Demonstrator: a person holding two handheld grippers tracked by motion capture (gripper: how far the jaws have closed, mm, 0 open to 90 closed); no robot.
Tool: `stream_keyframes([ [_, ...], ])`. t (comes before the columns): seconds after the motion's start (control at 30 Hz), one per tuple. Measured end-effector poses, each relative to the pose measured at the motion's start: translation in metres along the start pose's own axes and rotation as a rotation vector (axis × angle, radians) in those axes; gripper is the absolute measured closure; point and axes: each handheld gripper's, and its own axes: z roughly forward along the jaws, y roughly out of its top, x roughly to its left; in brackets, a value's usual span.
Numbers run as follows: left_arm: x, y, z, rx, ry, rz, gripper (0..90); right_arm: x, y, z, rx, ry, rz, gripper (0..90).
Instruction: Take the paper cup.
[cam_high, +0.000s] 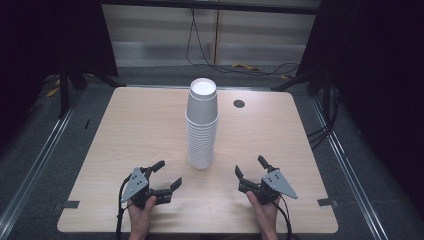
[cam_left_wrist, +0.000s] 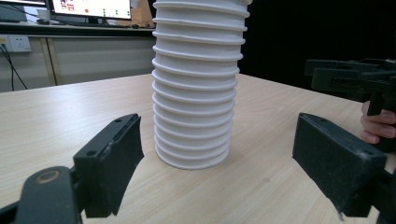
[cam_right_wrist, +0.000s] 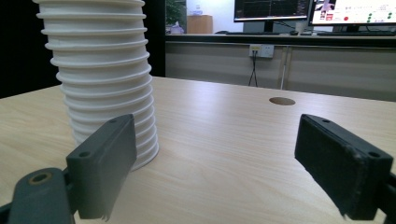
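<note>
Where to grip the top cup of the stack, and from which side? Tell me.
Grip the top cup by its smooth side wall, above the rolled rims of the stack. Come in level from the front with the right gripper; the cup stands upside down, tapering upward, so it should lift straight off.

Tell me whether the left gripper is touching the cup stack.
Apart. The high view shows bare table between the left gripper and the cup stack.

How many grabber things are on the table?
2: the left gripper sits left of the cup stack, the right gripper sits right of it. Both have open jaws.
</note>
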Motion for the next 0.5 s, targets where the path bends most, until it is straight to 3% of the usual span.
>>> stream_keyframes([
  [0.07,0.0002,0.0,0.0,-0.002,-0.002,-0.004,15.9,0.0001,0.0,0.0001,0.001,-0.007,0.006,13.1],
  [0.33,0.001,0.0,-0.0003,-0.004,-0.009,-0.009,15.8,-0.0026,0.0021,0.0055,0.053,0.055,0.037,13.2],
  [0.5,0.0021,0.0,-0.0004,-0.002,-0.019,-0.014,15.8,-0.0039,0.0094,0.0064,0.08,0.144,0.036,13.6],
])
